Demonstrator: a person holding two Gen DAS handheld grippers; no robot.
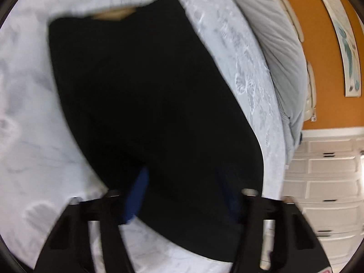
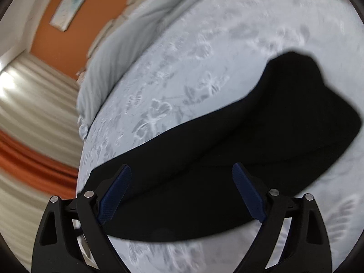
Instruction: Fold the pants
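One pair of black pants [image 1: 145,104] lies on the bed [image 1: 29,122], a single folded dark slab on the pale bedspread with its faint flower print. In the left wrist view the pants spread straight ahead of the left claw [image 1: 182,195] and reach back under it, so the cloth fills most of the space in front; one blue pad [image 1: 136,198] shows clearly on the left, the other finger is dark and blurred against the black cloth, and the jaws stand partly apart, though I cannot tell whether cloth sits between the pads or only beneath them. Ahead of that claw the far end of the pants shows a small tan patch at its edge. In the right wrist view the right claw [image 2: 182,193] has its two blue pads [image 2: 116,195] spread wide, clamped on nothing, with the pants lying below and ahead of them and running off to the right to a rounded end. Bare bedspread is open on the left of the left claw, and ahead and to the upper right of the right claw. One rumpled grey blanket [image 2: 109,68] is heaped along the far edge of the bed, beyond both claws. Past it are an orange wall [image 1: 318,45] with one framed picture [image 1: 345,45], and a white dresser [image 1: 323,182] to the right of the left claw.
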